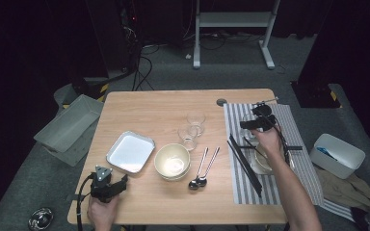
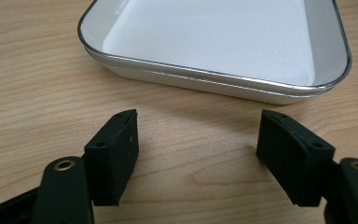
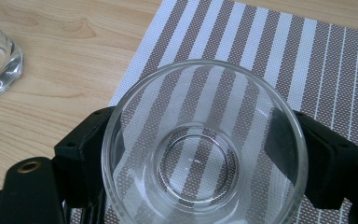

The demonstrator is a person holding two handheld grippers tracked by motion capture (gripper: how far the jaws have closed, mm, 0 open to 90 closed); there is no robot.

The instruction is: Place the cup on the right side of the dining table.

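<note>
Light wood table in a dark room: my left gripper sits spread & empty near the front edge w/ the white rectangular metal tray just ahead, while my right gripper pinches the clear round drinking glass upright over the grey-striped woven placemat.

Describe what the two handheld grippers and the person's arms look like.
Both grippers are black. The left gripper has two blocky, flat-faced jaws with small holes, a brass-ringed hole at each base, a grey three-cornered plate on top and a trailing black cable. The right gripper has matching black jaws. The forearms are bare; no sleeves show.
</note>
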